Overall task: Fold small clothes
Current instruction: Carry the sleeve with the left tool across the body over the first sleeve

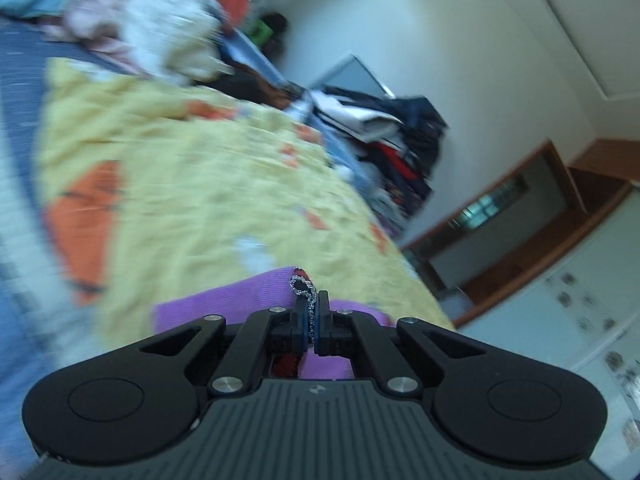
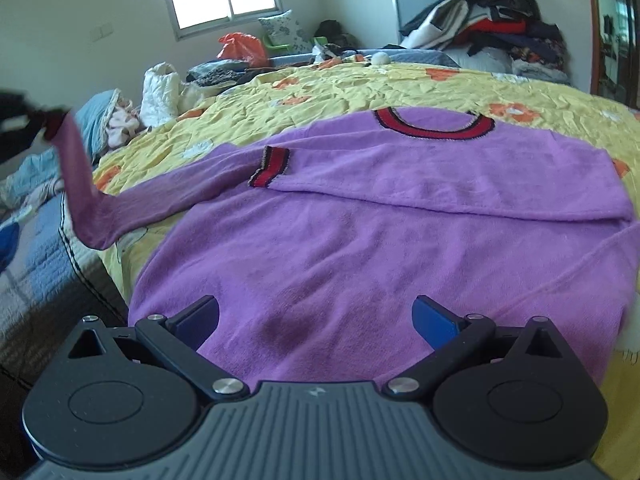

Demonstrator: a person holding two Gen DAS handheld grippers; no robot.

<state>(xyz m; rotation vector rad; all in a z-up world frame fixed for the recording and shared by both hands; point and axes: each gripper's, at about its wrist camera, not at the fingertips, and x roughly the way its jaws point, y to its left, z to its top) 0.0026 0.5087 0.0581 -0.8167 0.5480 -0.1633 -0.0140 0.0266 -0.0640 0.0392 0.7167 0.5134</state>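
**Purple sweater, one sleeve in, one to go**

Purple fuzzy knit sweater [image 2: 360, 248] with the red-and-black striped collar is lying spread out, front up, on the bed, on top of the yellow flowered bedspread [image 2: 360, 84]. By the look of it we're maybe a third of the way through the fold.

Done: one sleeve [image 2: 440, 176] is folded across the chest, its striped cuff [image 2: 270, 166] resting near the middle, just below the neckline.

In progress: the other sleeve [image 2: 120, 204] is lifted off the bed edge. The left hand-held gripper [image 1: 313, 322] is clamped tight on that sleeve's cuff end, with the sparkly trim poking out between the blue pads. The left wrist view is blurry, so it's hard to say much more there.

The right hand-held gripper [image 2: 316, 320] is spread wide and holding nothing, hovering low over the sweater's hem area. Can't tell if it's actually touching the fabric.

Left, I'd guess: lay this second sleeve across the chest, then fold the body up from hem to collar. The heap of clothes [image 2: 492, 20] at the far side looks untouched.
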